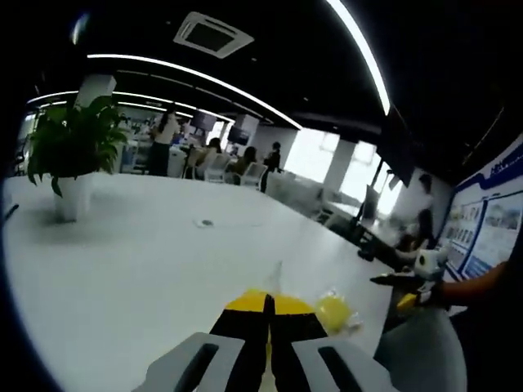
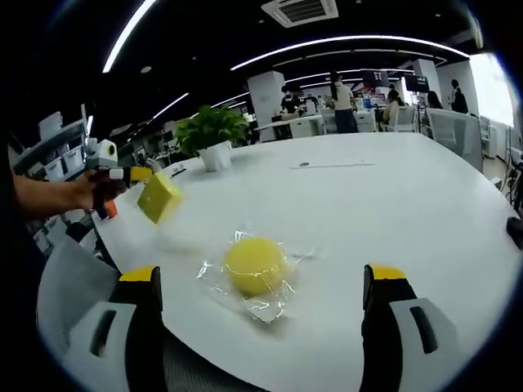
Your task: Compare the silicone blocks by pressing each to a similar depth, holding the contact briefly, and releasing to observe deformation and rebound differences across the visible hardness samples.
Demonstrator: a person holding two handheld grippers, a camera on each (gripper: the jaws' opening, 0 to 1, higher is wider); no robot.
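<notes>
I had the big white table (image 2: 409, 204) spread out under both tools, the office far behind it, a potted plant (image 2: 211, 135) standing at the far side. On the near edge lay a clear plastic wrapper (image 2: 245, 298), flat and open, and sitting in it was the round yellow silicone block (image 2: 255, 265), nothing else in there with it.

My right tool (image 2: 260, 290) hung wide apart, one jaw either side of that round block, which lay dead ahead between them, a little beyond the tips and not touched. It looked round from here, so I read no long axis to line up on; the right tool was clearly the nearer one for the press.

Off to the left, my left tool (image 2: 122, 173) was up above the table edge, clamped on a yellow square block (image 2: 158, 197), tilted on a corner. In the left gripper view its jaws stood together (image 1: 267, 314), and the round block in its wrapper (image 1: 333, 310) sat just right of the tips.

I judged the next move a straight push forward and down.
</notes>
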